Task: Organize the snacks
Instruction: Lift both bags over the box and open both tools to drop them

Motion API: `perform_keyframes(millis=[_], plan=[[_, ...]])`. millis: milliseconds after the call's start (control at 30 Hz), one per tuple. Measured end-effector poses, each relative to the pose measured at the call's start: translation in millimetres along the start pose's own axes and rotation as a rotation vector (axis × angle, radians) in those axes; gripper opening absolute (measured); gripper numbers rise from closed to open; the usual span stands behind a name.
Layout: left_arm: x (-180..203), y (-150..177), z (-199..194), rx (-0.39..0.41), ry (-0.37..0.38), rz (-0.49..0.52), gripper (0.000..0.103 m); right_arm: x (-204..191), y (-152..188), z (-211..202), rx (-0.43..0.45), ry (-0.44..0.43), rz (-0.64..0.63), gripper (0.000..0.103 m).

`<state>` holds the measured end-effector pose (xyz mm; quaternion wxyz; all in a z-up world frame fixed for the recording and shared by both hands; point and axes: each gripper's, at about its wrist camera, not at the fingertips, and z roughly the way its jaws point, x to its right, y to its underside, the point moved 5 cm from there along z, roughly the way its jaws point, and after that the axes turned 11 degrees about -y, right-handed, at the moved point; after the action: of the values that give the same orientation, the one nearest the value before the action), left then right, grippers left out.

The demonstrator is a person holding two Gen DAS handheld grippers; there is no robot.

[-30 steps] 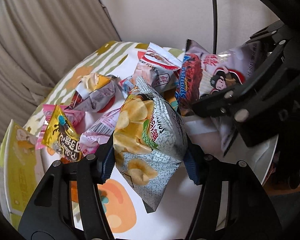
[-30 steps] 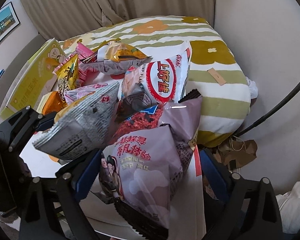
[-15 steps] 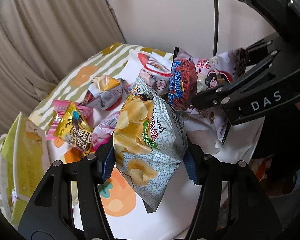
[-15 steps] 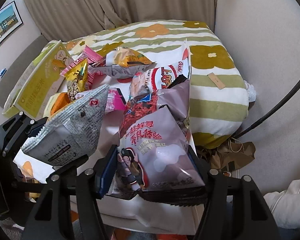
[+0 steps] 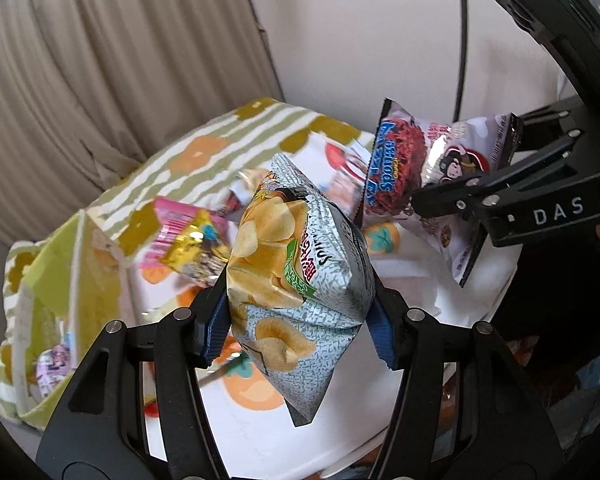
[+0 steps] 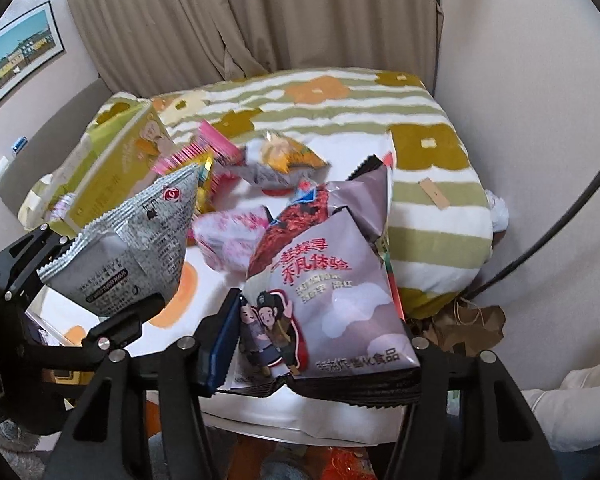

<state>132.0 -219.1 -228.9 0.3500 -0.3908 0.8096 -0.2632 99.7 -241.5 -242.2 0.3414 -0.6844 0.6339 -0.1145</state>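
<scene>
Both tools hold snacks up off the surface [image 5: 260, 436] to carry them: left tool [image 5: 300, 320] pinches the chip bag [image 5: 296, 256]; right tool [image 6: 320, 356], closing, squeezes the purple bag [image 6: 324, 300] nearby.

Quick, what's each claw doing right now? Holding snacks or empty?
Left gripper: shut on the silver potato chip bag.
Right gripper: jaws closing, pads already pressing the purple snack bag.

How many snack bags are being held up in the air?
2. The silver potato chip bag sits pinched in the left gripper. The purple snack bag is between the closing jaws of the right gripper. More bags lie on the table below.
</scene>
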Motion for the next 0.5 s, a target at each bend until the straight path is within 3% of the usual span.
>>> perform_keyframes(millis=[200,500], plan=[[-53,-15,-21,0.041,-0.054,-0.073,0.055,-40,-33,-12,0.058,-0.045,-0.057,0.053],[-174,-16,-37,0.056,-0.183,-0.153,0.055,-132,-95,5,0.131,-0.153,-0.157,0.053]])
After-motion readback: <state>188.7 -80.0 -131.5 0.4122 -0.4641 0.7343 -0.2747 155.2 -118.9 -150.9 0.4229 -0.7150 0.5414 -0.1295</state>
